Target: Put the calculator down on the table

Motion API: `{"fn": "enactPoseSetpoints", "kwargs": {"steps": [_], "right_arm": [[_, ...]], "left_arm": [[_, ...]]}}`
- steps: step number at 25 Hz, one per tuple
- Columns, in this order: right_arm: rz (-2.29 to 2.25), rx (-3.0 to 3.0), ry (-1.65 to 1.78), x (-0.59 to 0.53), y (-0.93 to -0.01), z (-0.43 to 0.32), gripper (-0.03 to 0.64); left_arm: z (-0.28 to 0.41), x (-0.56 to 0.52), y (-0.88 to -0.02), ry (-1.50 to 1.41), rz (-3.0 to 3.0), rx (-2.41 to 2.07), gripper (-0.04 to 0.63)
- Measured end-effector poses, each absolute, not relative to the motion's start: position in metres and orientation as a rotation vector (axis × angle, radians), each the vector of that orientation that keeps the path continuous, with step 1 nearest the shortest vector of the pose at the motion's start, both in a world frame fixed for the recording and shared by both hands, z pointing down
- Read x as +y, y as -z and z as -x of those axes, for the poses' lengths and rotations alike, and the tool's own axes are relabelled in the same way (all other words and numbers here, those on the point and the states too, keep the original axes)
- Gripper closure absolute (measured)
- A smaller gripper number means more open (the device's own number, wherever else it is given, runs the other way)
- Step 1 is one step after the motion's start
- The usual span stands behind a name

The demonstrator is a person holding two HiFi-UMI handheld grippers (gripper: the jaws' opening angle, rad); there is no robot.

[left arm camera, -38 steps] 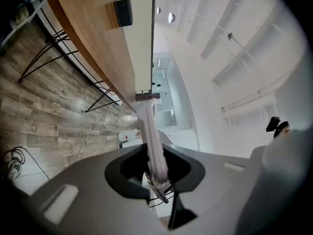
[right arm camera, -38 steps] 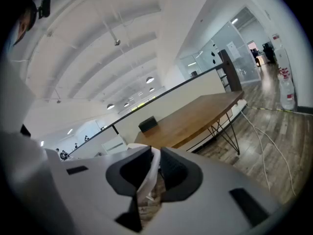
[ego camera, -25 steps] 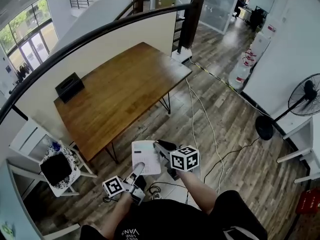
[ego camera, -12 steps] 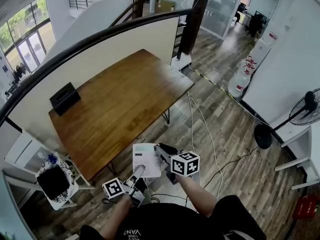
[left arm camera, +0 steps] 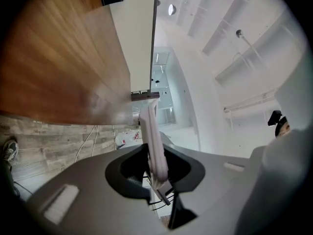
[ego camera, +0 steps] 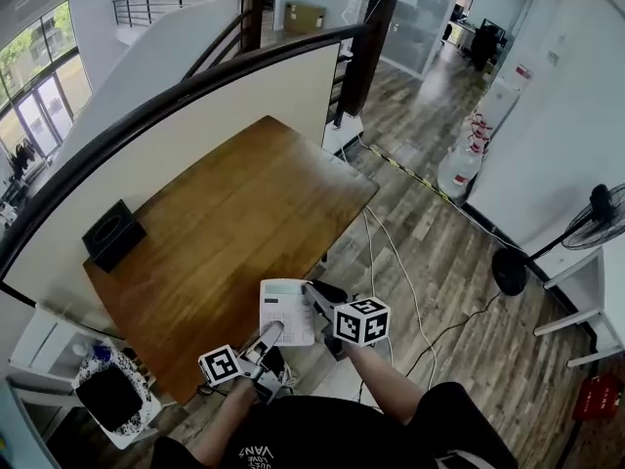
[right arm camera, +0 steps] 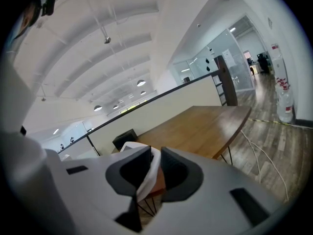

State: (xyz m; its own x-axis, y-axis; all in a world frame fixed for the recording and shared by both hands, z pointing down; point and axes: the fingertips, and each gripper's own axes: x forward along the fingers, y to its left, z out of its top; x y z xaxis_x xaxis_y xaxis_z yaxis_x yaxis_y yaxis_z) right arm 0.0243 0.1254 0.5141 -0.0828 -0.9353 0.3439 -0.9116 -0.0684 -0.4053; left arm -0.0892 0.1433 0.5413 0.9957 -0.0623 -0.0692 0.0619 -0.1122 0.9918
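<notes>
A white calculator (ego camera: 285,311) is held in the air over the floor, just short of the near edge of the brown wooden table (ego camera: 225,213). My left gripper (ego camera: 270,333) is shut on its near edge from below left. My right gripper (ego camera: 312,297) is shut on its right edge. In the left gripper view the calculator (left arm camera: 152,136) stands edge-on between the jaws of the left gripper (left arm camera: 155,169), with the table (left arm camera: 58,58) beyond. In the right gripper view a white edge of the calculator (right arm camera: 149,173) sits pinched in the right gripper (right arm camera: 152,169), and the table (right arm camera: 195,126) lies ahead.
A black box (ego camera: 113,234) sits at the table's far left by the cream partition (ego camera: 195,106). A white chair with a black bag (ego camera: 105,395) stands left of the table. Cables (ego camera: 391,252) run across the wood floor; water bottles (ego camera: 459,169) and a fan (ego camera: 598,225) stand to the right.
Both grippers have carried the calculator forward toward the table. The table's near edge now lies closer to the calculator, and the chair has slid down to the lower left of the view.
</notes>
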Motion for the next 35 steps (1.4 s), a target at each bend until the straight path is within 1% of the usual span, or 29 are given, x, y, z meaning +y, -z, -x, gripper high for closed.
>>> {"fn": "enactPoseSetpoints", "kwargs": {"steps": [9, 17, 23, 31, 35], "right_arm": [[2.137, 2.065, 0.867, 0.075, -0.526, -0.050, 0.560], [2.073, 2.110, 0.919, 0.048, -0.535, -0.071, 0.560], [1.976, 2.238, 0.948, 0.014, -0.540, -0.097, 0.560], [1.796, 2.465, 0.949, -0.029, -0.534, -0.149, 0.560], [1.708, 2.565, 0.946, -0.043, -0.529, -0.163, 0.560]], "left_arm": [[0.065, 0.089, -0.552, 0.050, -1.681, 0.007, 0.526], [0.043, 0.068, -0.554, 0.071, -1.672, -0.045, 0.526], [0.015, 0.046, -0.556, 0.139, -1.664, -0.147, 0.526], [-0.046, 0.023, -0.550, 0.296, -1.659, -0.297, 0.526], [-0.066, 0.018, -0.547, 0.364, -1.648, -0.361, 0.526]]}}
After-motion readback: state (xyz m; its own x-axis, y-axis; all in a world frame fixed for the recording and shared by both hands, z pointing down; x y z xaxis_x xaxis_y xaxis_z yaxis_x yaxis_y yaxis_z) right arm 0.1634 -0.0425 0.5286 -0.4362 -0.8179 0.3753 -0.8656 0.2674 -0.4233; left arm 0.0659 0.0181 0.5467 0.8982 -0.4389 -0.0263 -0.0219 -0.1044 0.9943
